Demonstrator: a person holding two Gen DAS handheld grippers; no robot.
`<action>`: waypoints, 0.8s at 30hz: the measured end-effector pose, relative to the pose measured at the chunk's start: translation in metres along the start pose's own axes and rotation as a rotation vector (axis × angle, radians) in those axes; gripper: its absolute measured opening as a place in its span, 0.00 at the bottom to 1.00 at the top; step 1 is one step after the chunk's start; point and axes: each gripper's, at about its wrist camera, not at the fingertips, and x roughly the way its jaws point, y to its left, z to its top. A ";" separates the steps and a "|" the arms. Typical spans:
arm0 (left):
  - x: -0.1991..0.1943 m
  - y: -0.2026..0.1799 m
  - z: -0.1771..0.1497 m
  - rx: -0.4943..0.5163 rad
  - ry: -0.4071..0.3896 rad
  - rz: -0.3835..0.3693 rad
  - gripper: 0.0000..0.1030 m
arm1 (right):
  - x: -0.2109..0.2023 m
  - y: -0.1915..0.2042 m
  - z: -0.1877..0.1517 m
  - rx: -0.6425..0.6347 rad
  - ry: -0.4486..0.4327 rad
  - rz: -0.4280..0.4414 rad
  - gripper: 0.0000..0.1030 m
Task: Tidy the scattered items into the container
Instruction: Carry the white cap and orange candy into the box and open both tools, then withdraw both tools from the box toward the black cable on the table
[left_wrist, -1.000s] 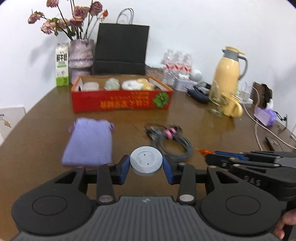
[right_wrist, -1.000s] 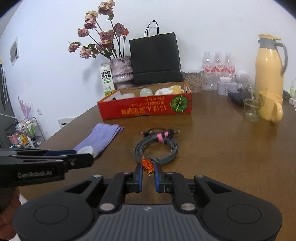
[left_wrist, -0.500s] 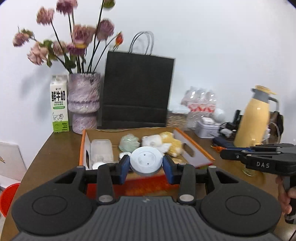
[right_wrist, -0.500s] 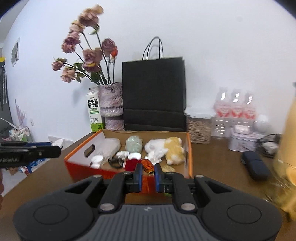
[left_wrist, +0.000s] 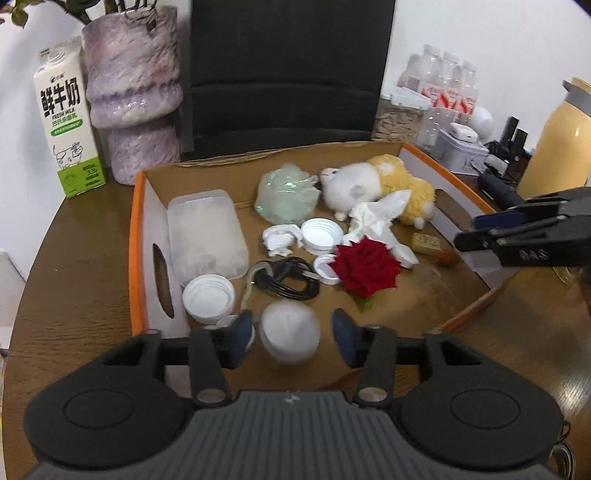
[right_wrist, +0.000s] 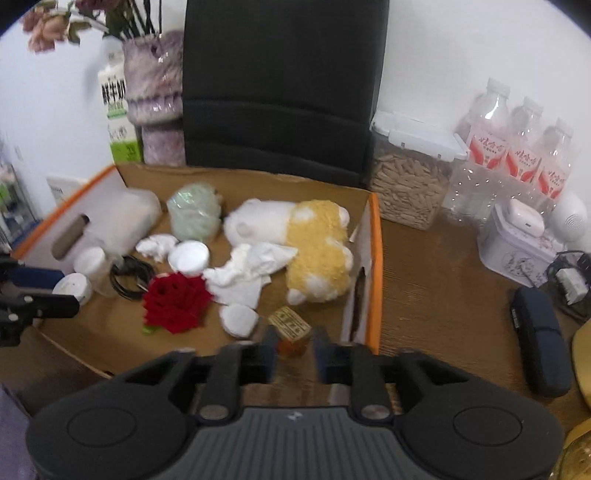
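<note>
Since half a second ago you've brought both grippers over the cardboard box (left_wrist: 138, 236) and let go: your left gripper (left_wrist: 293, 334) stands wide, one white round cap (left_wrist: 290, 334) loose between its fingers; your right gripper (right_wrist: 293, 350) is spread wide too, one small orange item (right_wrist: 293, 345) free between its fingers. At 12 o'clock lie one red rose (left_wrist: 365, 269), one plush toy (left_wrist: 384, 188), one black cable (left_wrist: 284, 277)

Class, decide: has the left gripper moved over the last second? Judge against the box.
Yes. The left gripper has travelled forward from the open table to above the box, jaws now open around the white disc.
</note>
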 end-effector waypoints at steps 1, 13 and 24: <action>0.000 0.002 0.001 -0.002 0.000 -0.006 0.53 | -0.003 0.000 -0.002 -0.006 -0.012 -0.005 0.50; -0.068 0.015 0.017 -0.120 -0.082 -0.032 0.76 | -0.065 -0.016 0.011 0.089 -0.105 0.105 0.68; -0.174 0.006 -0.067 -0.172 -0.166 0.015 0.97 | -0.148 -0.013 -0.064 0.104 -0.132 0.140 0.82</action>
